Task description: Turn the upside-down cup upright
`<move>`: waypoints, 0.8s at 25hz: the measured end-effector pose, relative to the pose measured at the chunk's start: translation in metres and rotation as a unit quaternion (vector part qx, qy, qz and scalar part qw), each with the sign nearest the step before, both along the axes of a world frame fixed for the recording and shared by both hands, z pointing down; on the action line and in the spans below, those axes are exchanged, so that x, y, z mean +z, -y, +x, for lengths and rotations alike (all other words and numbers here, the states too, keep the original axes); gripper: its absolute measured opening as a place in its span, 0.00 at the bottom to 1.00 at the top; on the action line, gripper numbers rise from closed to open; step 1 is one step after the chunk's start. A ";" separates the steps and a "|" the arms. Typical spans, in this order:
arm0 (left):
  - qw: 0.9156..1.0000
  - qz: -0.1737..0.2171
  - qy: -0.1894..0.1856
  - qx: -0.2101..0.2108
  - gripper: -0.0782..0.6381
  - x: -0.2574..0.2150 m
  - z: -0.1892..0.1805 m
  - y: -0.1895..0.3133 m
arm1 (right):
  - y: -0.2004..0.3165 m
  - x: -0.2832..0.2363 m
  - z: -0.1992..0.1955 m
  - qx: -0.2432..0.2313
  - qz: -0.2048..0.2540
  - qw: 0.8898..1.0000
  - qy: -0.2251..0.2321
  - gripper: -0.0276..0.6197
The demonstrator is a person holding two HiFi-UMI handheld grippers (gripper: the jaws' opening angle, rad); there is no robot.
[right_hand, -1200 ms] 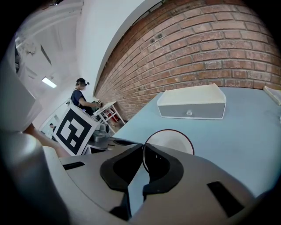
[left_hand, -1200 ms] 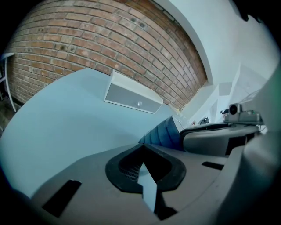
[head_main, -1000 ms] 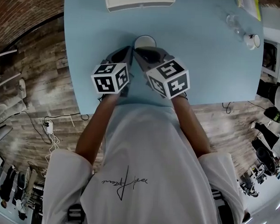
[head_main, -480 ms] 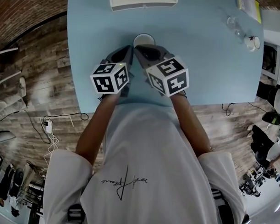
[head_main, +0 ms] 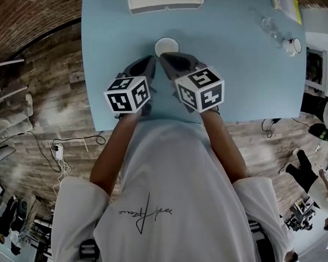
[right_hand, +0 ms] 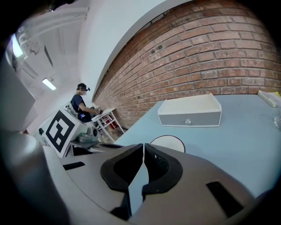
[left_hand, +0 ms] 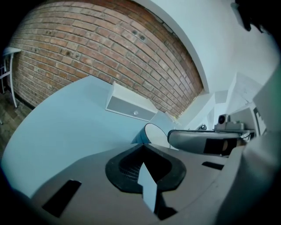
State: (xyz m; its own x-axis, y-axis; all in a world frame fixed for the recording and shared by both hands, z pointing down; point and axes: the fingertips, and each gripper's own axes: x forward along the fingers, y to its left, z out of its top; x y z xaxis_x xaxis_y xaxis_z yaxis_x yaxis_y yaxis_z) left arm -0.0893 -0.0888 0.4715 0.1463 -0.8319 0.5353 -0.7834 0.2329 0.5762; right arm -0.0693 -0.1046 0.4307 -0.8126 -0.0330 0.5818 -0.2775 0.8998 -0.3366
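The cup (head_main: pixel 167 47) stands upside down on the blue table (head_main: pixel 235 76), its white base facing up and its light blue wall showing in the left gripper view (left_hand: pixel 151 133). My left gripper (head_main: pixel 151 61) and right gripper (head_main: pixel 165 58) sit side by side just short of it on the near side, not touching it. Both are shut with nothing between the jaws. In the left gripper view the shut tips (left_hand: pixel 142 148) point at the cup. In the right gripper view the cup's base (right_hand: pixel 167 143) shows just beyond the shut tips (right_hand: pixel 143 147).
A white drawer box (head_main: pixel 164 1) stands at the table's far edge behind the cup (right_hand: pixel 191 112). A clear glass (head_main: pixel 270 24) and a small white cup (head_main: pixel 292 46) are at the far right, with a yellow book (head_main: pixel 289 4) by the corner.
The grippers hold almost the same place, both still shut; the head view has shifted slightly and the cup sits a touch farther up the frame.
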 end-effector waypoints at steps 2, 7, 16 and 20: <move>1.000 0.004 -0.001 0.000 0.11 -0.005 0.002 -0.004 | -0.004 -0.002 0.002 -0.001 0.000 1.000 0.004 0.08; 1.000 0.020 0.002 -0.007 0.11 -0.021 0.001 -0.015 | -0.017 -0.011 0.003 -0.002 0.002 1.000 0.016 0.08; 0.999 0.054 0.007 0.007 0.11 -0.052 0.007 -0.028 | -0.032 -0.033 0.011 0.012 0.021 0.999 0.040 0.08; 0.998 0.060 0.009 0.024 0.11 -0.060 0.014 -0.036 | -0.039 -0.040 0.017 0.027 0.028 0.998 0.046 0.08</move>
